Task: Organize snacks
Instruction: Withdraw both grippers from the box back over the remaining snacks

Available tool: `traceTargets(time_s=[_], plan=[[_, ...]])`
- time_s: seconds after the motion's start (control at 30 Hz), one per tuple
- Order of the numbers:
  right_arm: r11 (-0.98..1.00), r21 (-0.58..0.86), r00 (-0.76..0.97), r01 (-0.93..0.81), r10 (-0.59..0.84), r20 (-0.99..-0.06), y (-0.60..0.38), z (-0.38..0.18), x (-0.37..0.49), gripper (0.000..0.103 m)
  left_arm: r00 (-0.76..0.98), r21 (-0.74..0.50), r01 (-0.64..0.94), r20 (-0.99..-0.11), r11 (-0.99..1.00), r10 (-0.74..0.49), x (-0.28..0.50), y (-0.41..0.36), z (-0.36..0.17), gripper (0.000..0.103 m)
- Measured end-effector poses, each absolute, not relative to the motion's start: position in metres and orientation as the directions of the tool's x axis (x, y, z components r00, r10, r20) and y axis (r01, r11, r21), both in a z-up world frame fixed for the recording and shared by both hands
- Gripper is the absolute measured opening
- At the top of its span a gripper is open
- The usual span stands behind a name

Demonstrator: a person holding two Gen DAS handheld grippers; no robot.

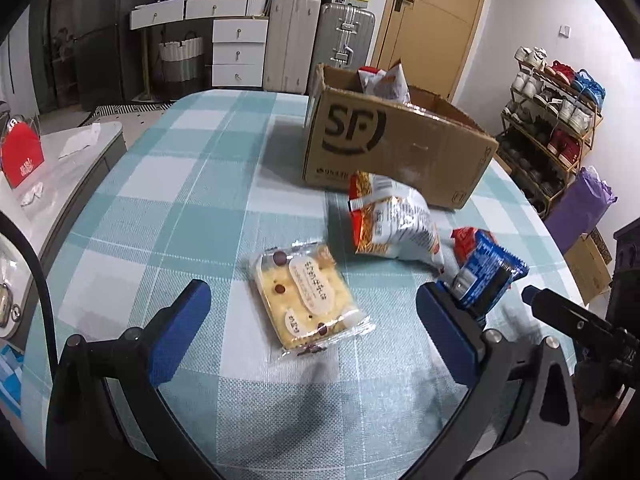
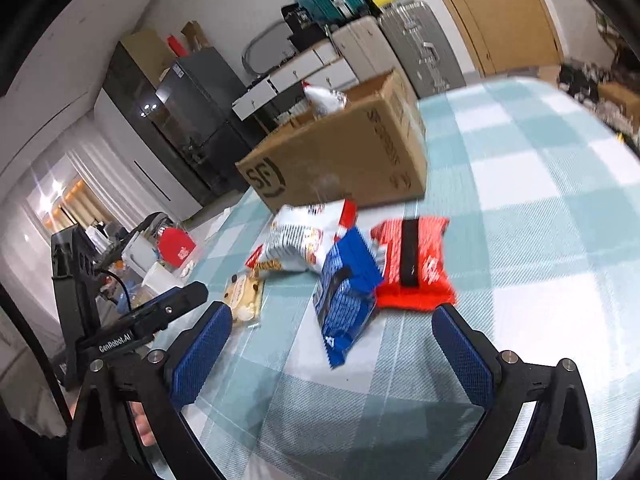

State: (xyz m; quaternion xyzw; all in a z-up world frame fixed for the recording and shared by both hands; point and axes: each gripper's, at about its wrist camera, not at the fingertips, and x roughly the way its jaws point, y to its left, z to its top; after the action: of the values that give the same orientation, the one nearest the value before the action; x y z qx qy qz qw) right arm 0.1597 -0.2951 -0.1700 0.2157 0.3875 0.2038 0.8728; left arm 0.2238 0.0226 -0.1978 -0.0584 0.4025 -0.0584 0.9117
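Two grippers hang over a round table (image 1: 200, 184) with a blue and white checked cloth, and both have their blue fingers spread wide with nothing between them.

Start at the left. The left gripper (image 1: 312, 316) sits low over the yellow cake packet (image 1: 308, 300), which lies flat on the cloth between its two fingers but is not touched by them. The left camera shows this packet big and clear. The right camera only shows it small, at the far left of the snacks (image 2: 245, 298).

Next comes the white and red chip bag (image 1: 392, 220), puffy and lying on its side, just in front of the cardboard box (image 1: 392, 148). The box stands open with "SF" printed on its side. One snack bag (image 1: 384, 80) pokes up out of it.

Then the blue cookie pack (image 2: 346, 292). It leans up against the chip bag (image 2: 304, 240) in the right camera. In the left camera it is half hidden behind a finger.

Last is the red packet (image 2: 414, 264), flat on the cloth, touching the blue pack. The right camera shows all of it. The left camera shows only a red corner (image 1: 464, 240).

The right gripper (image 2: 332, 356) hovers just near the blue pack, not touching it.

A shoe rack (image 1: 556, 120) stands by the wall, seen clearly only from the left camera.
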Motion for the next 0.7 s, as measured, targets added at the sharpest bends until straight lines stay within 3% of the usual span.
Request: traceTargets(time_s=[0.2, 0.3, 0.6, 0.7], plan=[[0.803, 0.571, 0.574, -0.168, 0.551, -0.606, -0.288, -0.185, 0.171, 0.099, 0.662, -0.147, 0.082, -0.732, 0.986, -0.164, 0.226, 0.023, -0.209, 0.102], [0.793, 0.586, 0.548, -0.168, 0.569, -0.613, -0.284, -0.191, 0.178, 0.086, 0.652, -0.153, 0.086, -0.738, 0.984, -0.172, 0.228, 0.024, -0.213, 0.102], [0.792, 0.587, 0.538, -0.171, 0.574, -0.617, -0.273, -0.194, 0.191, 0.084, 0.636, -0.173, 0.074, -0.751, 0.982, -0.180, 0.231, 0.031, -0.223, 0.102], [0.799, 0.577, 0.539, -0.171, 0.566, -0.624, -0.269, -0.194, 0.195, 0.076, 0.630, -0.178, 0.072, -0.755, 0.981, -0.183, 0.231, 0.032, -0.227, 0.102]])
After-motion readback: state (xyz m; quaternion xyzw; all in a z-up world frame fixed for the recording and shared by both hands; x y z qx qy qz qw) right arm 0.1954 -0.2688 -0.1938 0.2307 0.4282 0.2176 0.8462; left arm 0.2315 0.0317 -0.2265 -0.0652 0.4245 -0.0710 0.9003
